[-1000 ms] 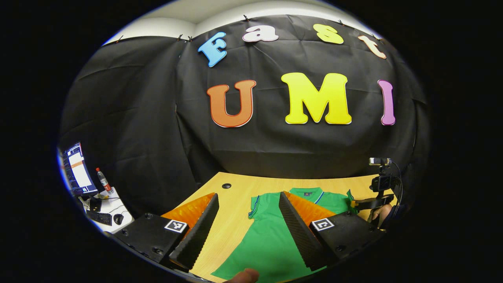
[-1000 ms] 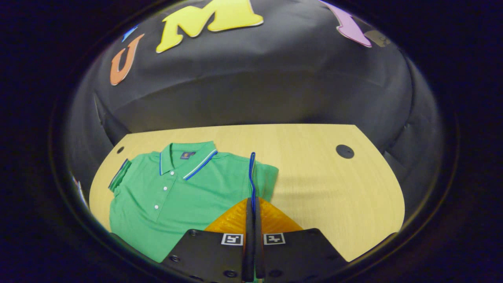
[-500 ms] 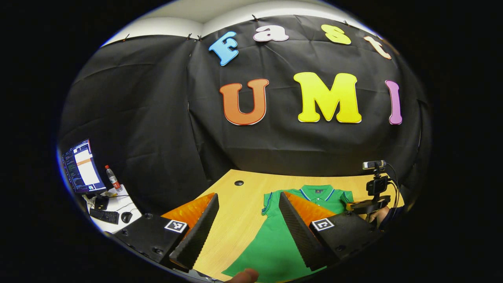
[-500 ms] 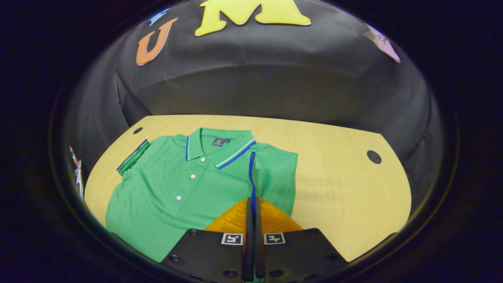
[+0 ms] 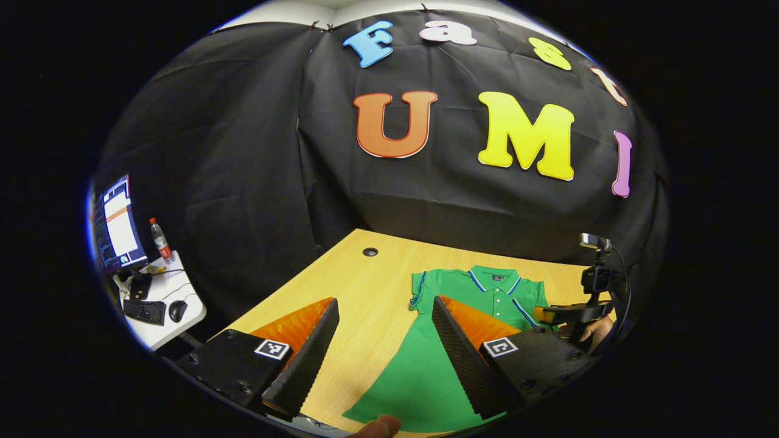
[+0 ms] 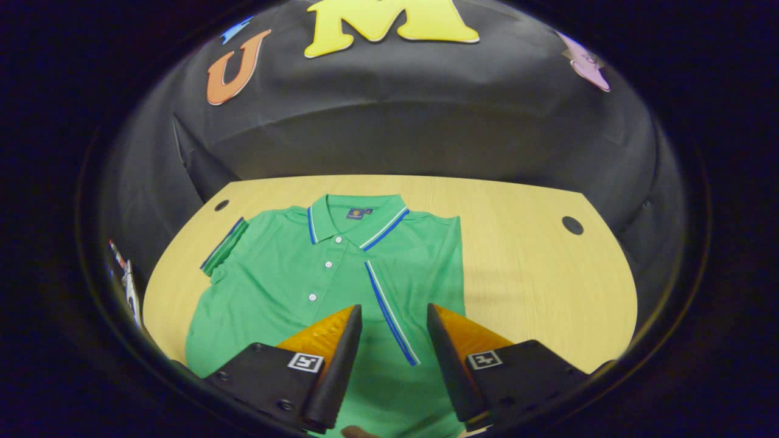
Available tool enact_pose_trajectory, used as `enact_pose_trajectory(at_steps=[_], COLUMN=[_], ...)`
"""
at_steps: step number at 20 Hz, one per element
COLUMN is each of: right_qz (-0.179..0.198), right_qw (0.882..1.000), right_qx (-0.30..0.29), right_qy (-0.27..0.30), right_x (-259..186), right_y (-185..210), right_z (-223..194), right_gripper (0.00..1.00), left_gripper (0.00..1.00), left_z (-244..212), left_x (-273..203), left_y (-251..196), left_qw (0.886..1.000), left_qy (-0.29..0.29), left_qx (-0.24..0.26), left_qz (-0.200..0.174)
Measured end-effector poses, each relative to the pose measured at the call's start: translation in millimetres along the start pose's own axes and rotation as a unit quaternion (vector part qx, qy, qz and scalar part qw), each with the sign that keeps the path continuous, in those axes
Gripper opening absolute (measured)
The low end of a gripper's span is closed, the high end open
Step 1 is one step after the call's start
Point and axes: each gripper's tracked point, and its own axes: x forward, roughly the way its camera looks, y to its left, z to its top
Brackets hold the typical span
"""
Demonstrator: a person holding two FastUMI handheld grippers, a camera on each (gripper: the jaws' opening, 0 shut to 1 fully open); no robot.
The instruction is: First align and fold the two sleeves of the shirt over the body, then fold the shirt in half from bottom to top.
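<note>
A green polo shirt [image 6: 292, 286] lies flat on the wooden table [image 6: 535, 286], collar toward the booth wall. One sleeve [image 6: 420, 274] is folded over the body, its blue-trimmed cuff between the spread, empty fingers of the right gripper [image 6: 392, 340]. The other sleeve [image 6: 225, 246] sticks out sideways. The left gripper [image 5: 383, 347] hovers, released, over the shirt's lower edge

Shirt [image 6: 292, 286] flat on table [image 6: 535, 286], collar toward booth wall. One sleeve [image 6: 389, 316] folded over body, opposite sleeve [image 6: 224, 246] outstretched. Right gripper [image 6: 389, 359] above lower body, fingers parted; left gripper [image 5: 380, 347] over shirt's edge, fingers apart.
</note>
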Motion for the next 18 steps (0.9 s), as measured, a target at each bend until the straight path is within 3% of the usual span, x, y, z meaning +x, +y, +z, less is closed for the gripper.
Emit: enact_pose_trajectory(at_steps=[1,3,7,11,18], right_qz=[-0.005,-0.006,-0.014,-0.036,-0.067], right_qw=[1.0,0.999,0.995,0.985,0.974], right_qx=[0.001,-0.011,-0.039,-0.02,0.006], right_qy=[-0.012,-0.039,-0.092,-0.166,-0.218], right_x=[-12.4,-40.3,-107.3,-186.6,-286.2], right_y=[1.3,3.6,7.1,8.7,12.2], right_z=[3.3,12.6,32.1,65.0,58.2], right_gripper=[0.79,0.98,0.97,0.97,0.97], left_gripper=[0.99,0.99,0.98,0.98,0.98], left_z=[-3.5,-11.1,-25.4,-38.8,-64.1], left_x=[10.8,33.2,84.9,141.0,234.8], left_y=[1.7,-1.9,-22.2,-47.6,-82.3], left_qw=[1.0,0.999,0.995,0.989,0.981], left_qy=[0.007,0.027,0.071,0.096,0.136], left_qx=[-0.002,-0.01,0.001,0.035,0.075], left_qz=[-0.007,-0.033,-0.072,-0.104,-0.114])
